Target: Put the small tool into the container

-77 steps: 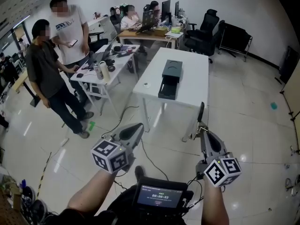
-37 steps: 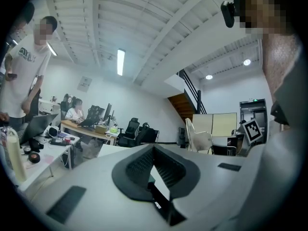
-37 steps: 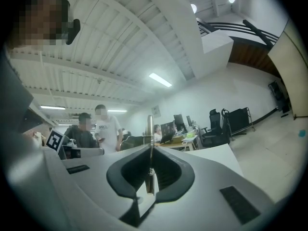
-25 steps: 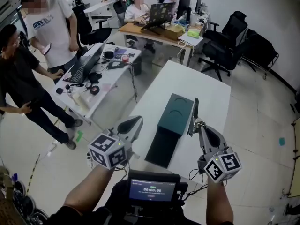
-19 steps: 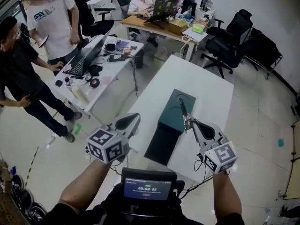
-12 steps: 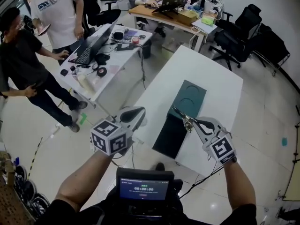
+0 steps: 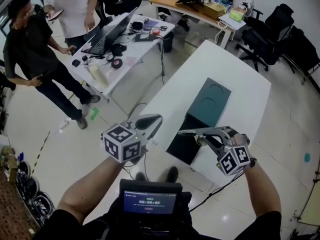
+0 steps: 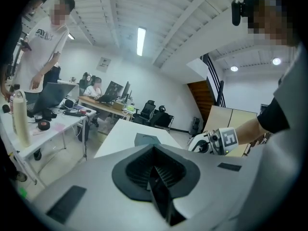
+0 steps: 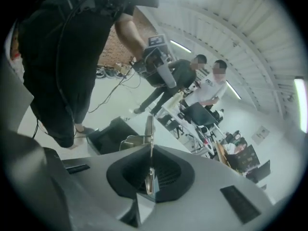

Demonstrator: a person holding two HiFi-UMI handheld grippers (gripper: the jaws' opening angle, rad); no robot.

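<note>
**Spotter:** Between the jaws of the right hand-held gripper (image 7: 201, 133), what are you holding?

**Operator:** I'm holding the small tool (image 7: 187, 132), a thin metal strip. The jaws are clamping its near end, and the rest is sticking out ahead of them.

**Spotter:** And the container (image 7: 209, 101)?

**Operator:** It's sitting on the desk (image 7: 235, 91), ahead of and below the tool's tip, with its dark open tray (image 7: 182, 145) nearest the gripper. I'm reading this as the carry step, with the drop not yet made. Next I'm needing to line the tip up over the tray, lower it, then part the jaws. The left hand-held gripper (image 7: 152, 120) is hovering off to the side, jaws together and empty.
</note>
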